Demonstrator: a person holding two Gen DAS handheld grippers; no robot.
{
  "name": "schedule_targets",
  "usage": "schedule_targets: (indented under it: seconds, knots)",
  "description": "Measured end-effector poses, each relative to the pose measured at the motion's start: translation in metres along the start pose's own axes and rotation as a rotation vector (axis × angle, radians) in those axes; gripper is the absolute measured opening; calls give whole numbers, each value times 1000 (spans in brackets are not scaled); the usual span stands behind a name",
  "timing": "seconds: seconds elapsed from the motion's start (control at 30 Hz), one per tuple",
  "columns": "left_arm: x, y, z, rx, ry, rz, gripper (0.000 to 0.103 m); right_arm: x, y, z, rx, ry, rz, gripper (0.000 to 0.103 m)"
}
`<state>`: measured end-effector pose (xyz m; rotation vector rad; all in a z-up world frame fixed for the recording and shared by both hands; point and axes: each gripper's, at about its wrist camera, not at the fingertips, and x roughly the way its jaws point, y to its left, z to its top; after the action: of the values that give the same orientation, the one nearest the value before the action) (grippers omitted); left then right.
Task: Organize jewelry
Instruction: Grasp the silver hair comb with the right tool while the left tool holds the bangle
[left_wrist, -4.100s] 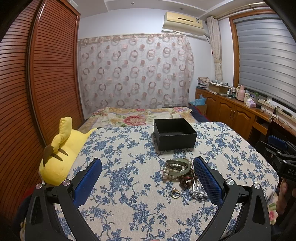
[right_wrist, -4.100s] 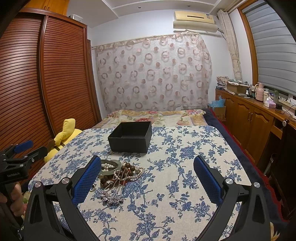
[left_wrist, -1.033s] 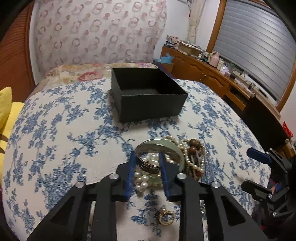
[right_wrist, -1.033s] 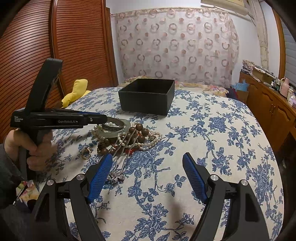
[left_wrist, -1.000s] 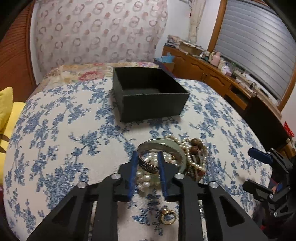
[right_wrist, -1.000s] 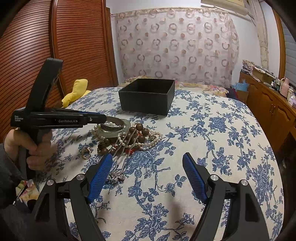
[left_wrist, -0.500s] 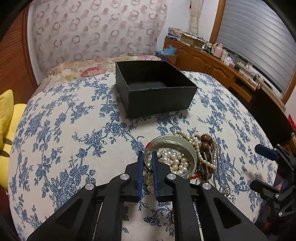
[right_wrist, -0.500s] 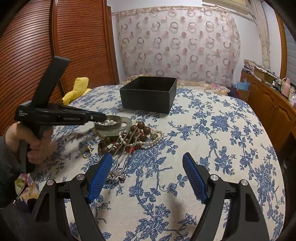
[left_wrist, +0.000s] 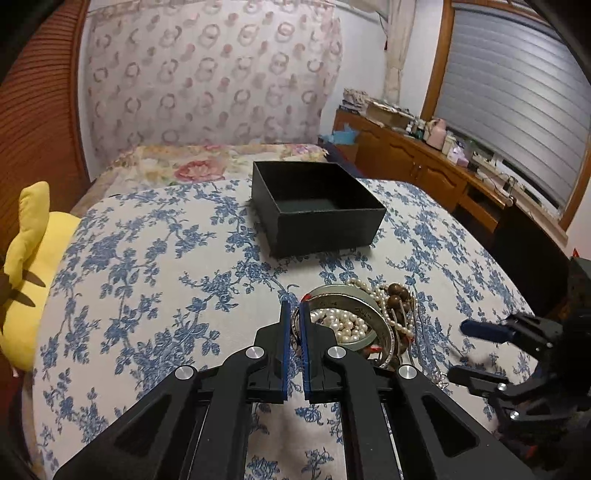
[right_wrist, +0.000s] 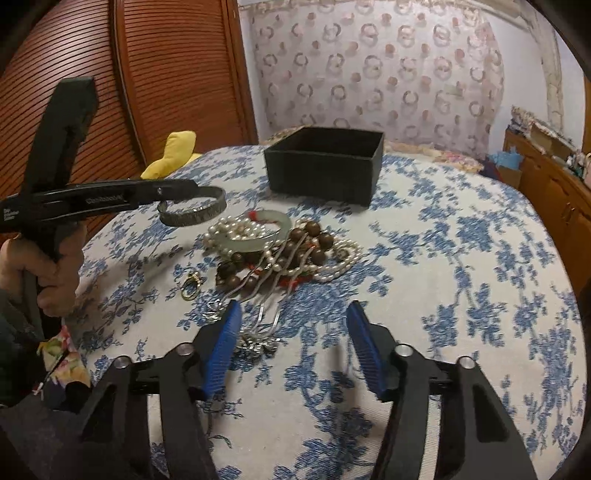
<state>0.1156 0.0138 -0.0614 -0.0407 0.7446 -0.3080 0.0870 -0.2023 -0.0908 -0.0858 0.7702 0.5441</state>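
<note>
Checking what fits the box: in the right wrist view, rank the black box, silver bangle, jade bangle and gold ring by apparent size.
Largest to smallest:
1. black box
2. silver bangle and jade bangle, alike
3. gold ring

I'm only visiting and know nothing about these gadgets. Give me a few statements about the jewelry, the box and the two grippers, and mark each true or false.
1. The left gripper is shut on a silver bangle lifted clear of the pile. True.
2. The black box already holds jewelry. False: what shows of its inside is bare.
3. The right gripper grips a pearl necklace. False: it is open and holds nothing.
4. A gold ring lies on the cloth apart from the pile. True.
5. The jade bangle lies inside the box. False: it lies in the pile with the pearls.
</note>
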Motion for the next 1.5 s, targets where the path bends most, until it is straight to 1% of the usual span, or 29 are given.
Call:
schedule_targets:
  seconds: [0.07,0.23,0.3,0.37,0.4,0.43,0.5,0.63,0.7,0.73,0.8,0.83,0.93,1.07,1.27,1.33,1.4,1.5]
  knots:
    - [-3,0,-1,-2,-8,1,4,6,2,2,8,30,39,59]
    - [-7,-2,-6,-6,-15,-13,4,23,8,7,16,81,78,59]
    - [-8,-3,-8,-4,-17,-11,4,28,12,9,6,90,79,60]
    - [-8,-3,-9,-5,-19,-8,4,32,15,10,9,103,91,70]
    - [-8,-3,-9,-7,-20,-9,4,34,17,10,7,107,95,72]
    - [-8,-2,-9,-10,-21,-9,4,36,20,10,-7,114,83,75]
    - [-9,-2,-9,-12,-23,-6,4,38,26,10,-33,119,66,77]
    - [-9,-1,-9,-13,-27,0,4,44,35,12,-86,137,16,78]
    - [-9,-1,-9,-13,-28,3,4,46,39,12,-127,146,-17,75]
    - [-9,-1,-8,-13,-29,2,4,46,41,11,-147,146,-32,71]
    - [-9,-2,-8,-11,-29,0,4,42,39,9,-152,147,-23,65]
    - [-9,-1,-8,-11,-28,1,4,40,37,8,-153,148,-20,59]
    - [-9,-2,-9,-12,-29,1,4,33,30,6,-140,156,5,59]
    - [-10,-2,-9,-15,-30,-1,4,20,22,9,-120,141,40,59]
    - [-13,-3,-7,-8,-36,-2,4,3,13,24,-27,128,156,59]
    - [-15,-3,-6,-9,-39,-2,4,1,14,27,-23,129,165,59]
    - [-16,-2,-5,-10,-41,-1,4,1,14,28,-28,152,176,59]
    - [-17,-2,-4,-9,-45,-2,4,9,14,22,-33,221,194,59]
